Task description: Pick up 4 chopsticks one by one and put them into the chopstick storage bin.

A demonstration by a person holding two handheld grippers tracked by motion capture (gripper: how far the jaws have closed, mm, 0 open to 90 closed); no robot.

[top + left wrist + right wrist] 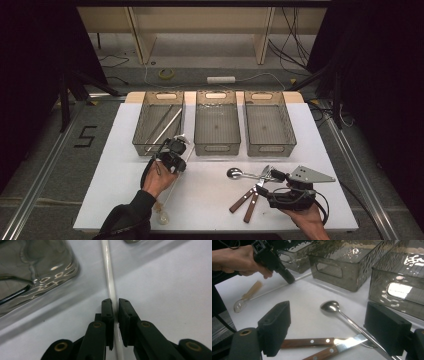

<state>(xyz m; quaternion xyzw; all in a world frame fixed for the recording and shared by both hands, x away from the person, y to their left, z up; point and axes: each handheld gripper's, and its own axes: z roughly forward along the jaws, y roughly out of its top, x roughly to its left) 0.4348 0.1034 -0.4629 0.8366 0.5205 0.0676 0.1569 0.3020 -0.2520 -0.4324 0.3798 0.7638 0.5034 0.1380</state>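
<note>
The left gripper [172, 156] stands on the white bench [115, 165] just in front of the left bin [159, 122], its black fingers [108, 312] closed on a slim, glossy white rod [108, 267] that runs straight between the pads. In the right gripper view the rod continues to a tan, cork-like collar and ends in a clear, spoon-shaped bowl [240, 304] lying on the bench near the person's left forearm. The rod's far end runs out past the top edge of the left gripper view, so its tip cannot be made out there. Three smoky, translucent plastic bins with dimpled walls and slotted handles stand side by side at the back of the bench; the left bin holds long thin metal utensils, their type unclear through the tinted wall. The right gripper [274, 181] rests low on the bench with its blocky black fingers [274, 325] spread wide apart and gripping nothing. Between and beyond them lie a polished steel spoon [330, 306] with a long thin handle and two knives [317, 345] with riveted brown wooden handles; the blades are partly hidden behind the right finger, and the spoon handle is cut off by the lower frame edge.
</note>
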